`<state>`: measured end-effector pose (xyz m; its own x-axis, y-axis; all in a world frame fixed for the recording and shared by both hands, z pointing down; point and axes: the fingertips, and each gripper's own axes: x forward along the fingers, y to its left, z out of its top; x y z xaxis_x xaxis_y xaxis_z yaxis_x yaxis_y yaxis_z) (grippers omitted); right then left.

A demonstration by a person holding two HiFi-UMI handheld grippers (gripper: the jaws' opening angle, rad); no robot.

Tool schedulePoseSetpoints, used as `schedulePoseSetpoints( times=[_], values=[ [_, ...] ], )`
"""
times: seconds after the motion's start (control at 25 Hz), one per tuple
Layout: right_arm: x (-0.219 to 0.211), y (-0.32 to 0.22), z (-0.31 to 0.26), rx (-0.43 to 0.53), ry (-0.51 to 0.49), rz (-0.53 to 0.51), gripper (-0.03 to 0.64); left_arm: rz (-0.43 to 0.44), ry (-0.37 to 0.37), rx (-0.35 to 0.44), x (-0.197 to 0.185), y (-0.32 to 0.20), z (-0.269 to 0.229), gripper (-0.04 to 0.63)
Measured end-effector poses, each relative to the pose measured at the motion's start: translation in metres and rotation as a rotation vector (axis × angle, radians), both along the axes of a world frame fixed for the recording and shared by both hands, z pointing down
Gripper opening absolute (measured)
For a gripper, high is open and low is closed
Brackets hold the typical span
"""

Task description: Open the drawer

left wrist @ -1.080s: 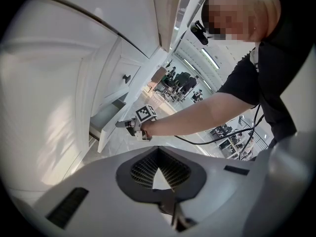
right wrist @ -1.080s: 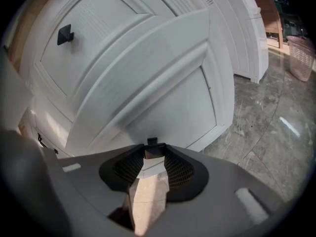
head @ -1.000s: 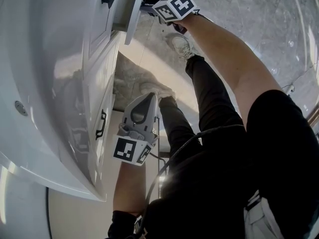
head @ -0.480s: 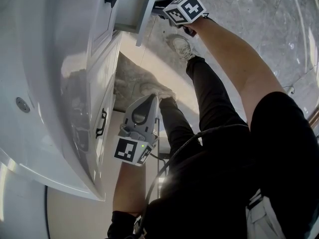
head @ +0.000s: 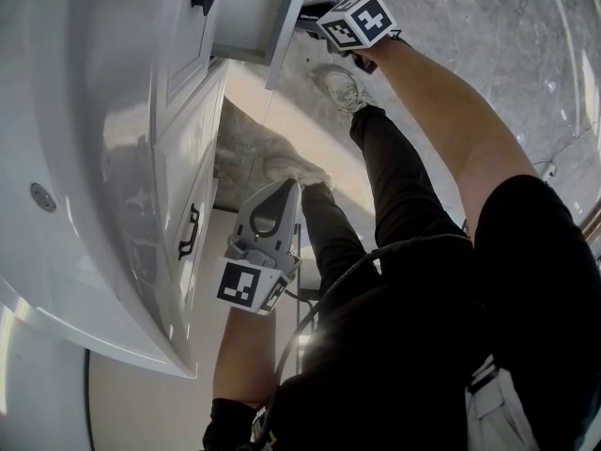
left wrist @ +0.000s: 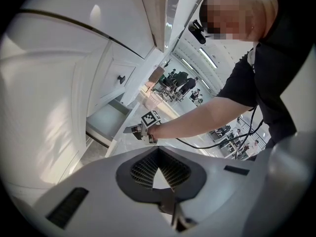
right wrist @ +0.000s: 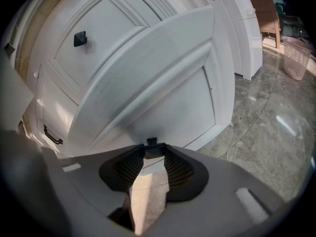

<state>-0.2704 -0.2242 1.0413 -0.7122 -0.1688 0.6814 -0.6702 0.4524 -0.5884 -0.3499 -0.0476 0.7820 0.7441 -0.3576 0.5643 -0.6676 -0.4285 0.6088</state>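
Right gripper [head: 308, 17], clamped on the knob [right wrist: 153, 149], has dragged the drawer [head: 285, 28] further toward three o'clock. Left gripper [head: 285, 186] hangs closed, empty.

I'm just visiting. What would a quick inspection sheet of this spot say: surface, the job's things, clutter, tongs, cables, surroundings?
Surface: grey stone-look floor; no tabletop seen.
Job's things: white cabinet; one drawer stands partly open.
Clutter: pink basket on the floor, far off.
Tongs: right tongs shut on the drawer's black knob; left tongs shut, empty, clear of the cabinet.
Cables: black cable hangs below the person's right arm.
Surroundings: open hall, people far behind.
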Motion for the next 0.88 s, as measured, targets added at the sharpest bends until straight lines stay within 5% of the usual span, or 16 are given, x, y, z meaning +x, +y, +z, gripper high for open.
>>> schedulePoseSetpoints(
  times=[0.88],
  values=[
    [0.023,0.017,-0.001,-0.018,-0.004,0.042,0.126,0.012,-0.016,-0.006,0.007,0.006,0.0,-0.009]
  ],
)
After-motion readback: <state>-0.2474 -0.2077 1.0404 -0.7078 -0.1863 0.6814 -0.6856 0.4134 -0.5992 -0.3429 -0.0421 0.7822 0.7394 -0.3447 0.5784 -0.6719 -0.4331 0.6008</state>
